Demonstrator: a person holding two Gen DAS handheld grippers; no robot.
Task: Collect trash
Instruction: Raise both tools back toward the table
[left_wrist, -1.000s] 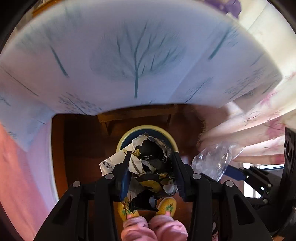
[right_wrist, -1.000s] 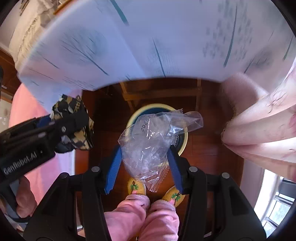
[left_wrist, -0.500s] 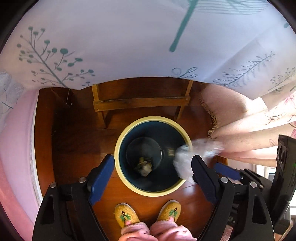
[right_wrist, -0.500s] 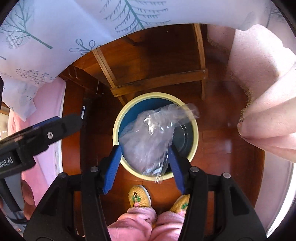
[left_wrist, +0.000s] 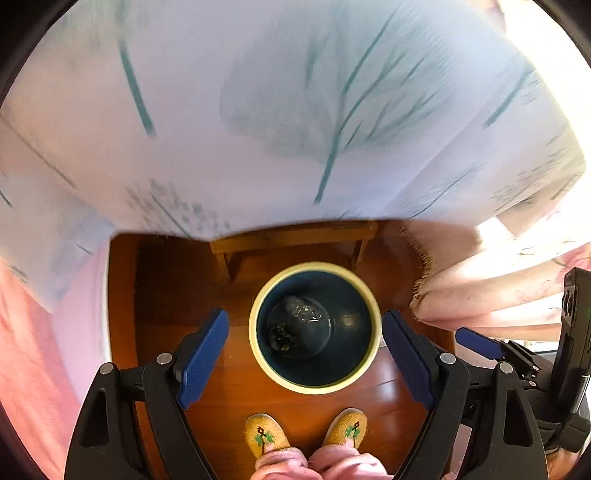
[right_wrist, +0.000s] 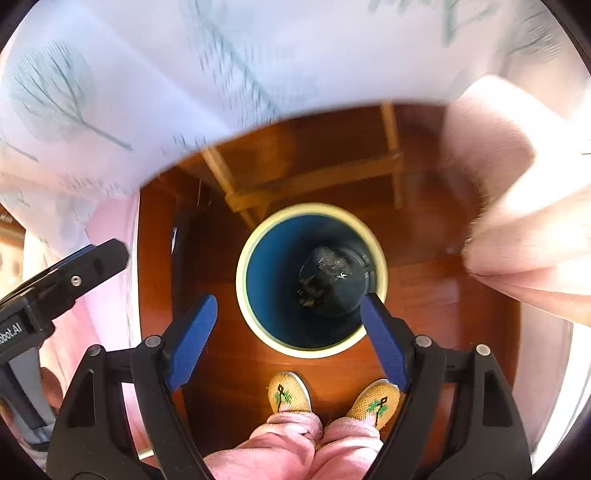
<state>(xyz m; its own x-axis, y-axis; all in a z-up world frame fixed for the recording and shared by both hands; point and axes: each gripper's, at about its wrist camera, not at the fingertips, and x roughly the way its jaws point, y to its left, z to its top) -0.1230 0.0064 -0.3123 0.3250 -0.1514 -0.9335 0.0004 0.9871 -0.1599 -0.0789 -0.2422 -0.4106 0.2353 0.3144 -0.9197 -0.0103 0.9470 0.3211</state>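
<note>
Left wrist view, near to far: left gripper (left_wrist: 304, 352) with blue pads (left_wrist: 201, 356) spread wide, nothing between them; slippers (left_wrist: 267, 435) on wood floor (left_wrist: 229, 398); bin (left_wrist: 373, 347) just beyond, upright, with crumpled wrapper (left_wrist: 280, 338) and clear bag (left_wrist: 303, 308) at its bottom; stool (left_wrist: 291, 238); blurred tree-print cloth (left_wrist: 295, 110) overhead. Right wrist view: right gripper (right_wrist: 290, 334) likewise spread and empty, above same bin (right_wrist: 243, 295); trash (right_wrist: 325, 275) inside.
</note>
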